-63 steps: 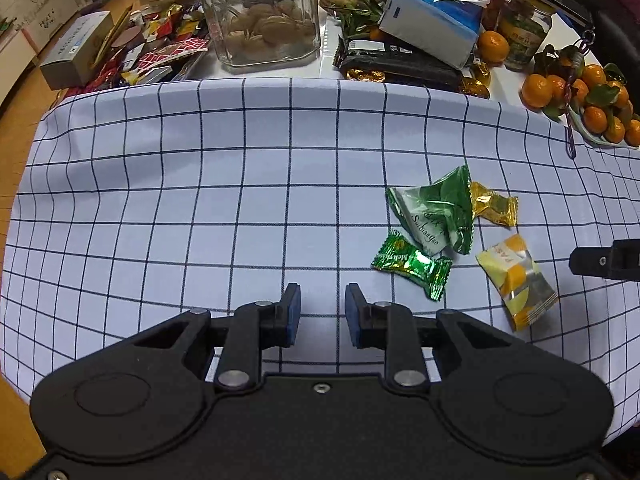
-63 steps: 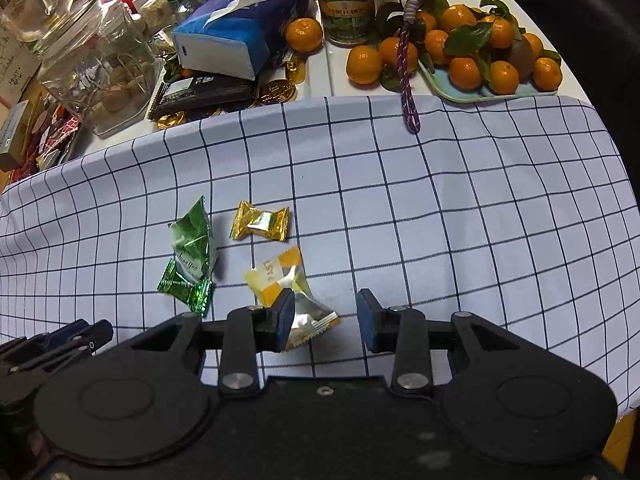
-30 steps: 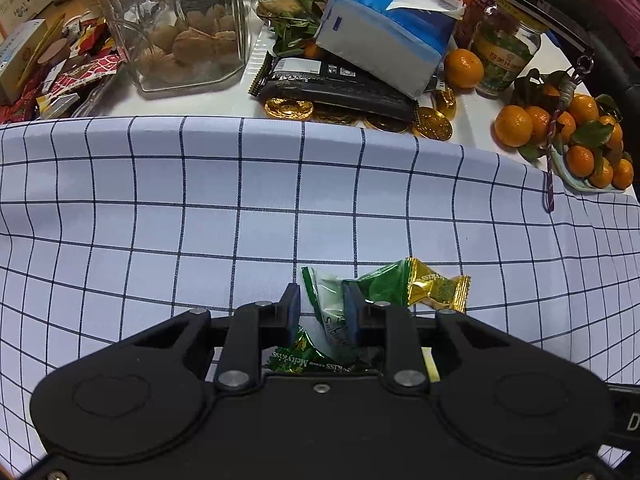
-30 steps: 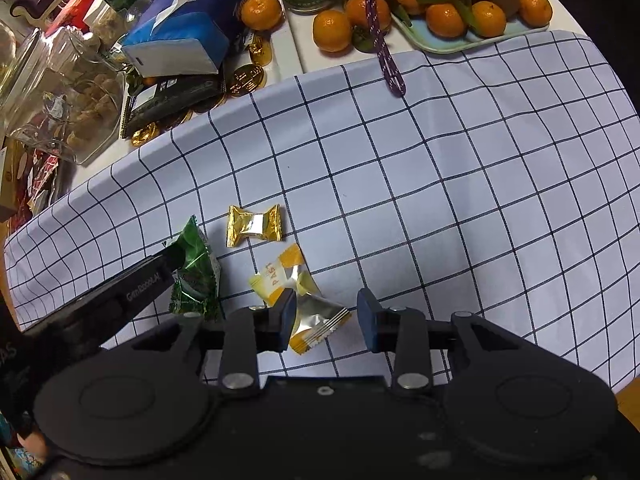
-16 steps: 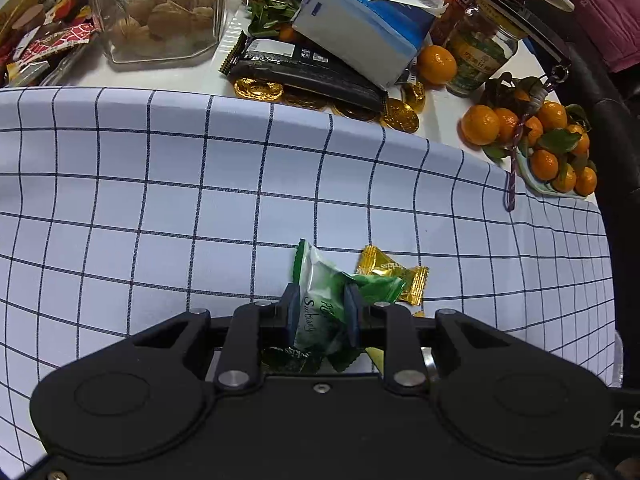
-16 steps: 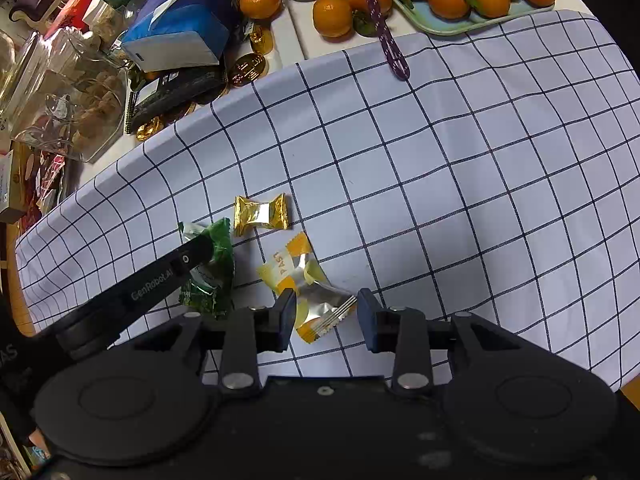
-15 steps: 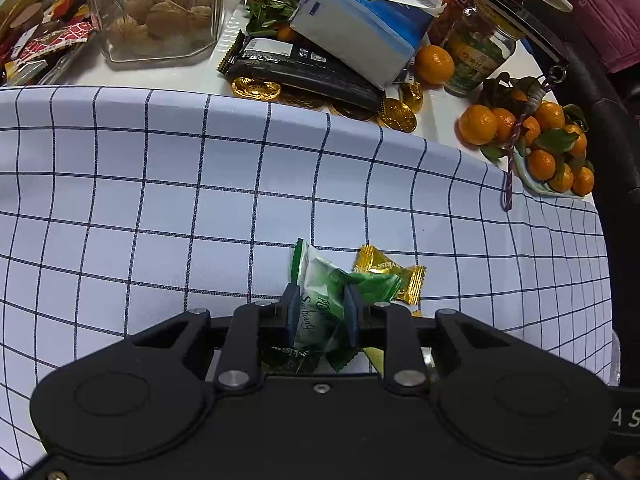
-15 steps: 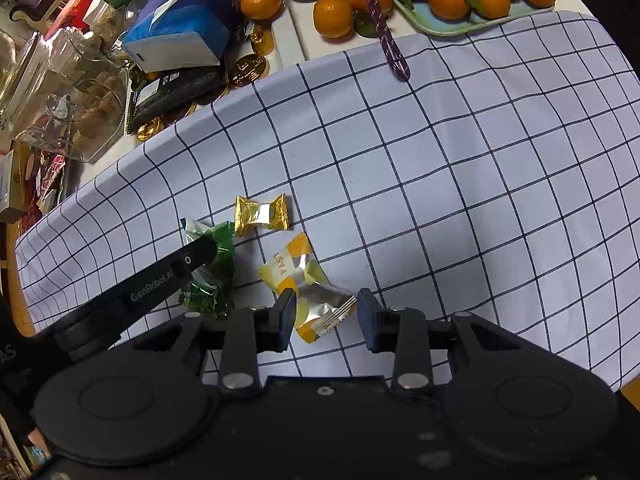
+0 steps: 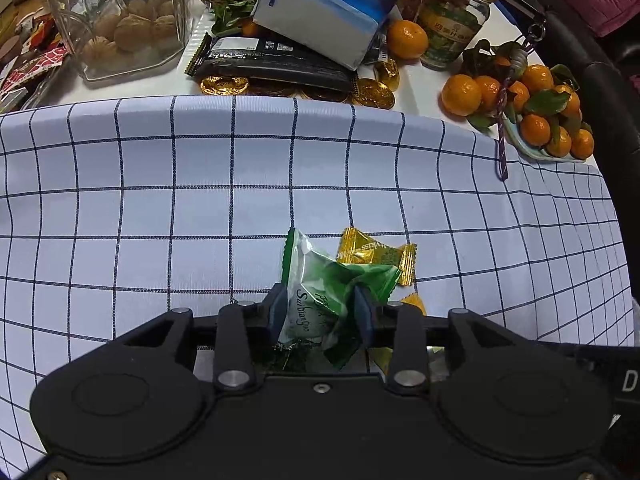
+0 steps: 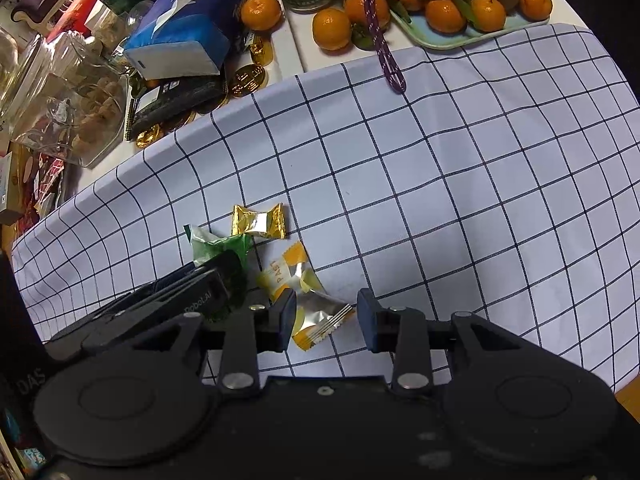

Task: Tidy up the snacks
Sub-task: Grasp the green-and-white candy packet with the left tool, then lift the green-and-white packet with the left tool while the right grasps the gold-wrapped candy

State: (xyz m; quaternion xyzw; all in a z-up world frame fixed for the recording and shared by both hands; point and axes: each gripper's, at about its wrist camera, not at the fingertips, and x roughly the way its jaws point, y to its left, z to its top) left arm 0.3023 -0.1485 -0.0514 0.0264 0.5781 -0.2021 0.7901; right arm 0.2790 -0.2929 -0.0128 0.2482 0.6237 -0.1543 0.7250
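The left gripper (image 9: 320, 312) has just been opening its jaws, and the crinkled green-and-white foil snack packet (image 9: 320, 280) stands between the blue pads (image 9: 276, 312), seemingly loose rather than pinched. It rests on the white checked tablecloth (image 9: 160, 200), overlapping a small dark green wrapped candy (image 9: 292, 354) (mostly hidden under the jaws) and just beside the gold foil-wrapped candy (image 9: 376, 254).

The right gripper (image 10: 326, 314) hangs parted and empty over the yellow-and-silver pastry sachet (image 10: 304, 292).

Risk: if the left jaws close here, they may catch both green wrappers at once, or the slick foil could squirt out sideways and nudge the gold candy away.
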